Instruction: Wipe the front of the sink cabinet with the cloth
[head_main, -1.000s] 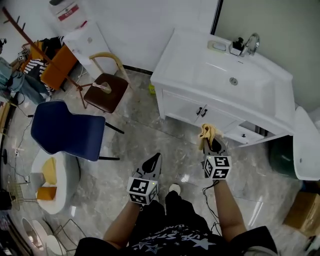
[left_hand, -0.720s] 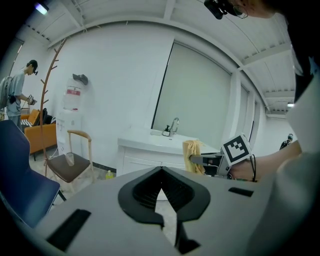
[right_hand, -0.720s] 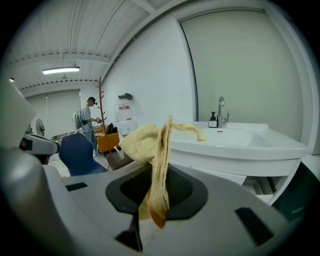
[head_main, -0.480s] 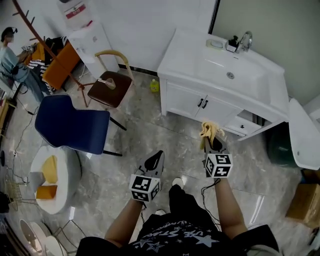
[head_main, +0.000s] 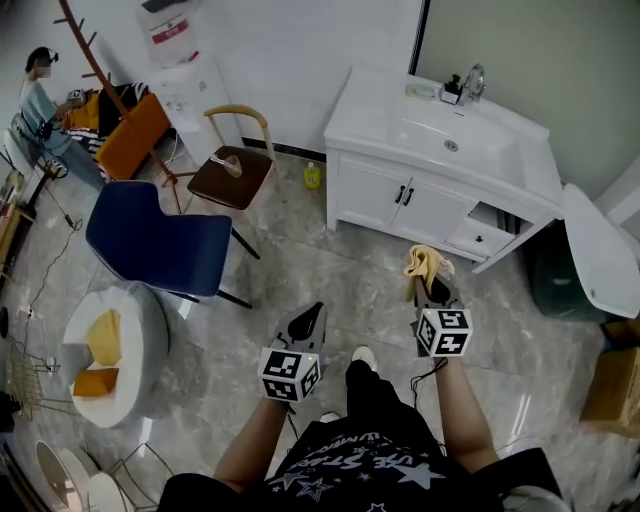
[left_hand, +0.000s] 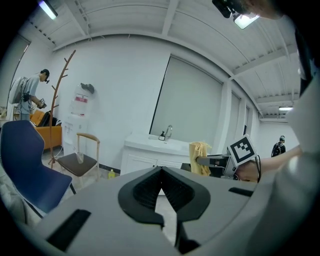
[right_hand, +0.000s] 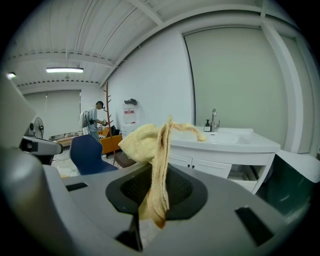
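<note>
The right gripper (head_main: 431, 288) is clenched on the yellow cloth (head_main: 424, 262), above the marble floor (head_main: 330, 270) and apart from the white sink cabinet (head_main: 420, 208). The left gripper (head_main: 311, 320) has its jaws together on nothing.

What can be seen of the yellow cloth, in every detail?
The cloth is pale yellow, looks like soft terry fabric, and is crumpled. The right gripper is shut on it: a bunched part stands above the jaws, a narrow fold hangs down between them, and a thin corner points toward the sink cabinet. It is held in the air, apart from the cabinet.
</note>
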